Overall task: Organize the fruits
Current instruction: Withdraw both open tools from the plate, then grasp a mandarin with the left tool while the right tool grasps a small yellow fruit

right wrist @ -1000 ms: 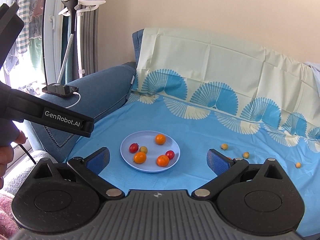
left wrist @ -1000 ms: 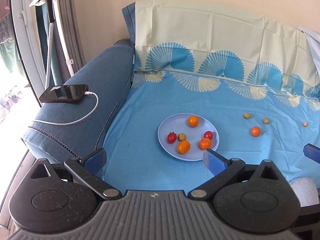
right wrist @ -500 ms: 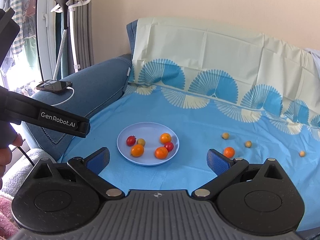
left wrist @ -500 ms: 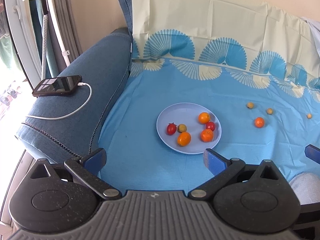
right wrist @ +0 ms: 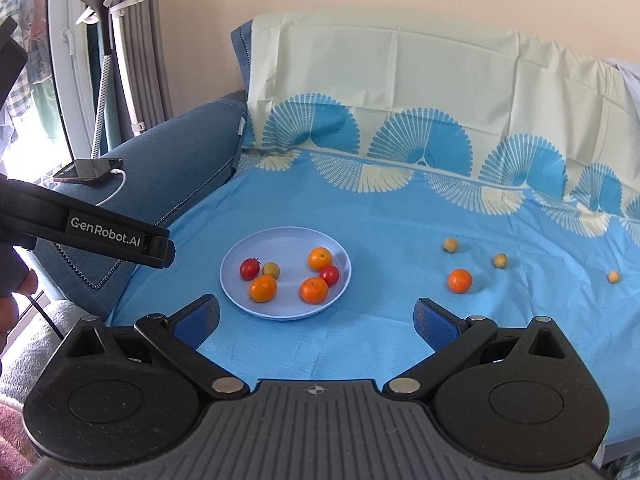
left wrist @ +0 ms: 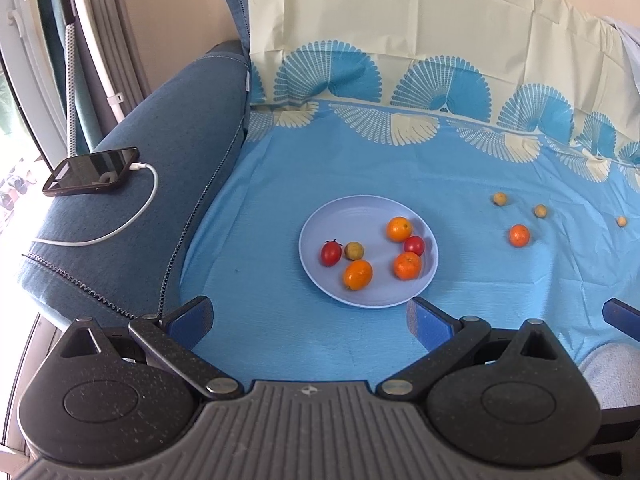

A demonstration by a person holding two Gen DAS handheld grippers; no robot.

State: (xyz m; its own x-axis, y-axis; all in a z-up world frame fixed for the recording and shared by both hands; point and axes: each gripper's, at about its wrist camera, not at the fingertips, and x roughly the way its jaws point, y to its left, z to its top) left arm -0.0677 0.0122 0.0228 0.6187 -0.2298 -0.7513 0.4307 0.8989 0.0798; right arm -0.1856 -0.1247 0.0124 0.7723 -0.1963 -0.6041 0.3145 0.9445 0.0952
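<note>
Right wrist view: my right gripper (right wrist: 316, 322) hangs above the near edge of the blue sheet (right wrist: 360, 208), jaws spread wide, nothing between them.
Left wrist view: left gripper (left wrist: 308, 322) same story, jaws wide and empty, just short of the plate (left wrist: 320, 220).
Plate contents: three oranges, two red tomatoes, one small yellow-green fruit. Near orange (right wrist: 314, 290) touches or nearly touches a tomato (right wrist: 329, 275).
Loose fruit: one orange (right wrist: 460, 281) on the sheet well right of the plate, plus three small yellow fruits (right wrist: 451, 245) (right wrist: 500, 260) (right wrist: 613, 277) spread further right.
Progress (my read): over half collected; four pieces left out.
Likely next: right jaws go for the loose orange, it's closest.
Risk 1: sheet lies over a soft cushion. Pressing down dents it and round fruit rolls toward the dent or away from my pads.
Risk 2: small yellow fruits sit low. Wide jaws closing off-centre will flick one off, maybe off the seat.
Risk 3: pinching sheet fabric with the fruit drags the cloth and shifts the plate.
Risk 4: plate is shallow. Dropping fruit from height knocks others over the rim.
Risk 5: tomatoes are soft; a hard squeeze splits them.
Risk 6: both grippers close together near the front edge; crossing over could bump them.
Off-task: phone (left wrist: 90, 170) on cable, on the sofa arm (left wrist: 160, 128), left of the work.
</note>
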